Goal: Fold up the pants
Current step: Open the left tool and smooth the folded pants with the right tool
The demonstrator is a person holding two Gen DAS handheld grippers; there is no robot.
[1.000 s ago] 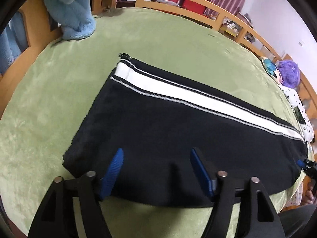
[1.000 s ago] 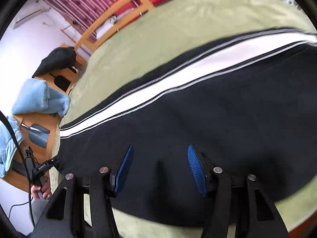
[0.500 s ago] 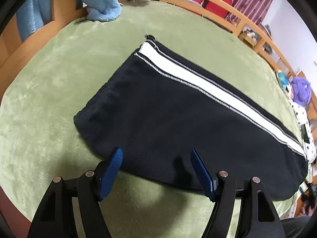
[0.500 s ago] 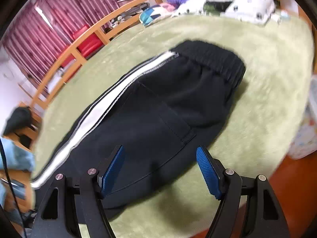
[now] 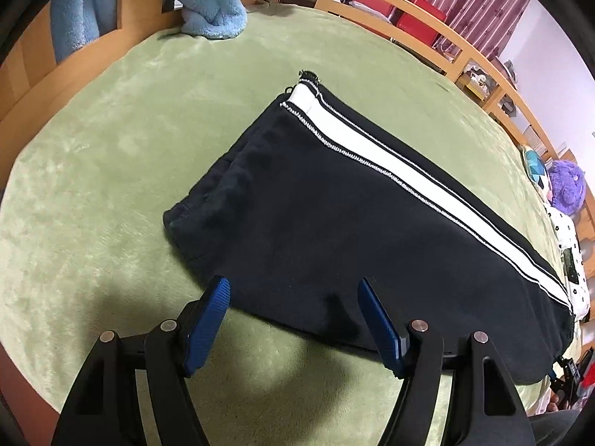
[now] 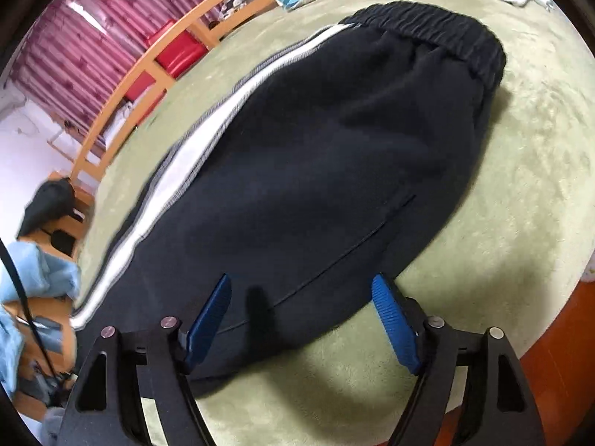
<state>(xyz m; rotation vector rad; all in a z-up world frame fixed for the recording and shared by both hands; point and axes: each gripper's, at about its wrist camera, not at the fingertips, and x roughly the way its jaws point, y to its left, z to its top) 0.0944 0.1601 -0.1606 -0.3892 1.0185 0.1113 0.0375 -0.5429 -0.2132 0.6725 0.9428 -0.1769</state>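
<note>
Black pants (image 5: pixel 334 223) with a white side stripe (image 5: pixel 409 182) lie flat on a green blanket (image 5: pixel 111 171). In the left wrist view the leg cuffs are at the left. My left gripper (image 5: pixel 293 290) is open and empty, just above the pants' near edge. In the right wrist view the pants (image 6: pixel 316 171) stretch away to the elastic waistband (image 6: pixel 438 26) at the far right. My right gripper (image 6: pixel 301 290) is open and empty over the near edge, close to the seat of the pants.
A wooden bed rail (image 5: pixel 427 26) runs round the far side. A light blue fleece (image 5: pixel 212 0) hangs at the far left corner. Plush toys and a spotted pillow (image 5: pixel 565 193) lie at the right. The bed edge and an orange floor (image 6: pixel 557 353) lie near the right gripper.
Both grippers pulled back toward the near edge of the pants. The right gripper swung right, bringing the waistband into view, then moved closer over the pants. Both stayed open.
</note>
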